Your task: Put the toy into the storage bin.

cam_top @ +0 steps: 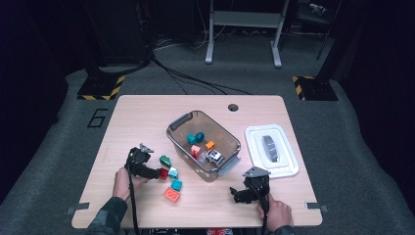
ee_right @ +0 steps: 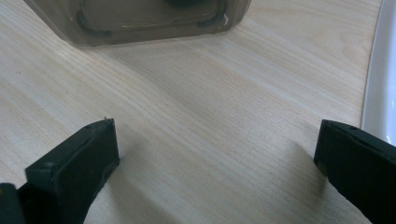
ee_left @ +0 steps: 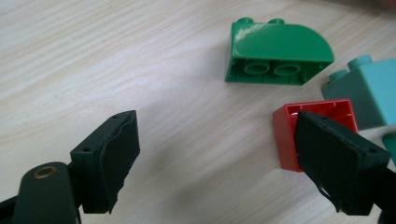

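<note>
My left gripper [ee_left: 215, 126] hangs low over the wooden table [ee_left: 93, 56] with its jaws open and bare wood between them. A red brick [ee_left: 289, 135] lies open side up at its right jaw, which hides part of it. Beyond it a green curved brick [ee_left: 280, 49] lies on its side, and a pale teal brick [ee_left: 369, 91] sits to the right. In the high view the left gripper [cam_top: 157, 172] sits at these loose bricks, by the red brick [cam_top: 163, 173]. My right gripper [ee_right: 215, 128] is open over bare wood near the table's front [cam_top: 235, 194].
A clear bin [cam_top: 226, 129] in the middle of the table holds several bricks and a small toy car [cam_top: 213, 156]. Its white lid [cam_top: 271, 151] lies to the right. A teal brick [cam_top: 176, 185] and an orange flat brick [cam_top: 172, 195] lie near the front edge.
</note>
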Demonstrator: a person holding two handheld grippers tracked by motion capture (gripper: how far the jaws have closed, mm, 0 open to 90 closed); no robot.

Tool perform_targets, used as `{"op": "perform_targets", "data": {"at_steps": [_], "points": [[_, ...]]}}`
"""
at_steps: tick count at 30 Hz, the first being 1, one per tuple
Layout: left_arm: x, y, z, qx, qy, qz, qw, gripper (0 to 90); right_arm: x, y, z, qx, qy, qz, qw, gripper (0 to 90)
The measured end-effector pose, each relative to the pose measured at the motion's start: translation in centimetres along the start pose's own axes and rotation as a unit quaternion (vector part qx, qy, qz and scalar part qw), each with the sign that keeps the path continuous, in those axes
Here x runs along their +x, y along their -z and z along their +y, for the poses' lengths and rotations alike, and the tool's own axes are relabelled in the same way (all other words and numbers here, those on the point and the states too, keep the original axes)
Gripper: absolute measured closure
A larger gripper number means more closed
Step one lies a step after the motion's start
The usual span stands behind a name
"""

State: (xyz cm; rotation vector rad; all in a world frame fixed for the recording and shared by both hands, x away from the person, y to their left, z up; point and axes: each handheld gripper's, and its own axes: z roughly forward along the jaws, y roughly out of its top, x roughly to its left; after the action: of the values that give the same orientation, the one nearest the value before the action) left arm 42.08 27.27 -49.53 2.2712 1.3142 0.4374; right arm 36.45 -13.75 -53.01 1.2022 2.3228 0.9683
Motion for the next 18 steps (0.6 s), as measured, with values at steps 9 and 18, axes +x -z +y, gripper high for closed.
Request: {"op": "perform_targets", "data": {"at_steps": [9,18], "points": [[1.3,1.1,-1.3,0.0,0.017,0.014,0.9998,15.1,0.0,0.0,0.0,0.0,0.0,0.0,1.0,0.0],[0.1,1.9,-1.0,-0.037,0.003,-0.042,0.9984,13.6,0.0,0.0,0.0,0.0,0.0,0.0,1.0,0.0]]}}
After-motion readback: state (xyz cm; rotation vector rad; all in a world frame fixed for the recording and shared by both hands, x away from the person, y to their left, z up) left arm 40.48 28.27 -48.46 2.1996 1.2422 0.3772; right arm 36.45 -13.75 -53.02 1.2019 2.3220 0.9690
